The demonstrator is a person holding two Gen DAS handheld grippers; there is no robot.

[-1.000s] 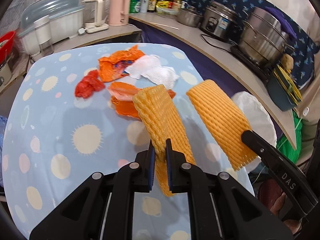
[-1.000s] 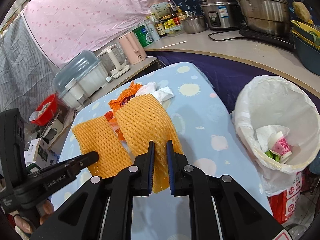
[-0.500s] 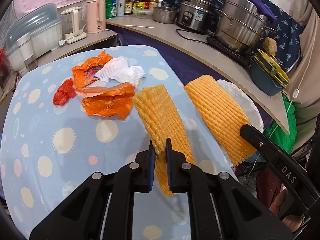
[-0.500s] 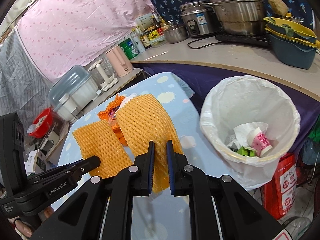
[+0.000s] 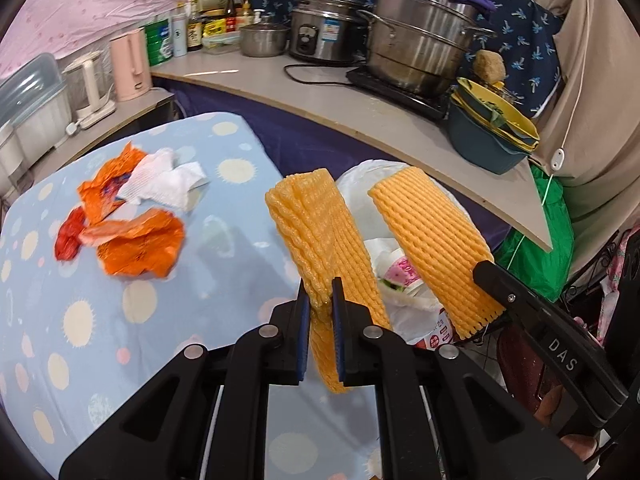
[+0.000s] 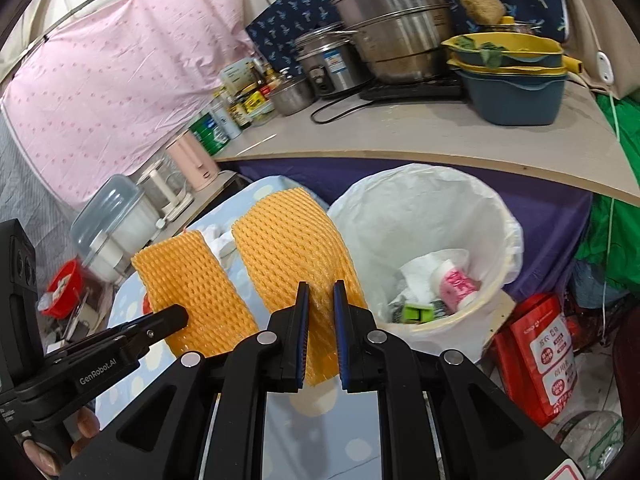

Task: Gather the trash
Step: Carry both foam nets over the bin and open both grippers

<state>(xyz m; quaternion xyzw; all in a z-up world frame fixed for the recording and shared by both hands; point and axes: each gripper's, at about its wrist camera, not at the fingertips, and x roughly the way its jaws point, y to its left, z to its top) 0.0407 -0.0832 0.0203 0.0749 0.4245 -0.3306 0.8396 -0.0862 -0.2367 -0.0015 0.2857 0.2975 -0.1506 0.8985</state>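
On the left, crumpled orange wrappers (image 5: 136, 246), a red scrap (image 5: 67, 236) and a white tissue (image 5: 162, 180) lay on the table (image 5: 80, 320) with its pale blue, sun-dotted cloth. Right of them, the left gripper (image 5: 320, 322) was clenched on the lower part of a yellow foam net (image 5: 320, 232), which rose upright from the jaws above the table's edge. Further right, the right gripper (image 6: 320, 320) was clamped on a second foam net (image 6: 292, 248), held just beside the first and next to the rim of the white-lined trash bin (image 6: 400, 208); a pink cup (image 6: 456, 284) and paper lay in the bin. Behind ran a curved counter (image 5: 360, 120) with steel pots (image 5: 416, 32), a rice cooker (image 5: 324, 28) and stacked basins (image 5: 488, 136). Both grippers pointed downward, side by side, and fingers (image 6: 86, 426) showed under the left one's handle.
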